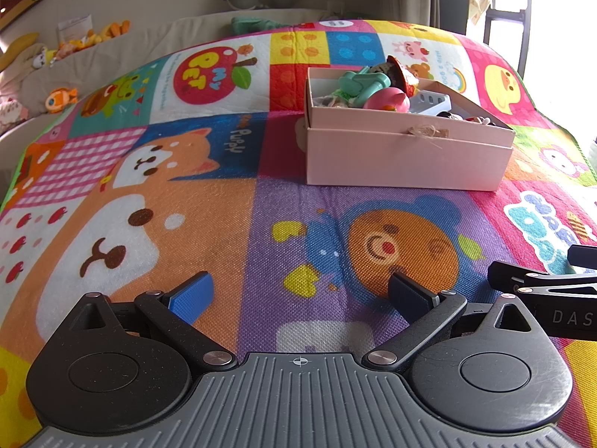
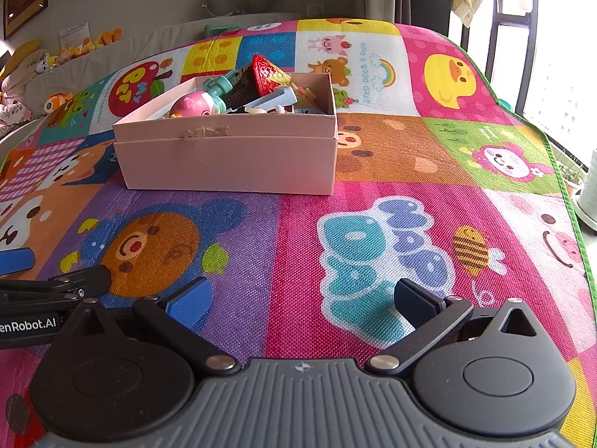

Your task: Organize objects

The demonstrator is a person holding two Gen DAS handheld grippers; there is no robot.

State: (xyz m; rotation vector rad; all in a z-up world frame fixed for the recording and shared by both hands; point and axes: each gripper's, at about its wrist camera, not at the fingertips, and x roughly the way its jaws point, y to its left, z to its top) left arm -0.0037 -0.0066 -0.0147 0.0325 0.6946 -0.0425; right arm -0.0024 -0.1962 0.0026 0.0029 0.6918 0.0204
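While both tools hang low over the play mat [image 1: 231, 224], neither carries anything: the left gripper [image 1: 300, 293] has its blue-padded fingers spread wide with only the printed bear between them, and the right gripper [image 2: 302, 296] is likewise spread wide over the pink and purple squares. The two tools lie side by side, close together; part of each shows at the inner edge of the other's view.

Beyond the fingers the mat is bare of loose items as far as the pink box [image 2: 231, 156], which stands near the middle of the mat, ahead and to the right of the left tool and ahead and slightly left of the right one. Inside the box lies a heap of toys [image 2: 238, 93]: a pink rounded toy [image 1: 386, 99], a teal plastic piece [image 1: 363, 80], a red ridged piece [image 2: 266, 72] and a pale grey part are distinguishable; the remainder is too jumbled to name. Several pieces rise above the rim.

Farther off, soft toys [image 1: 61, 99] lie on a pale cushion past the mat's left edge.

Judged from this layout, the step in hand is either the opening or the close of the sorting, since everything on the mat already sits in the box. Any next move would call for advancing an opened tool to the box rim and picking one protruding piece cleanly, without dragging its neighbours.
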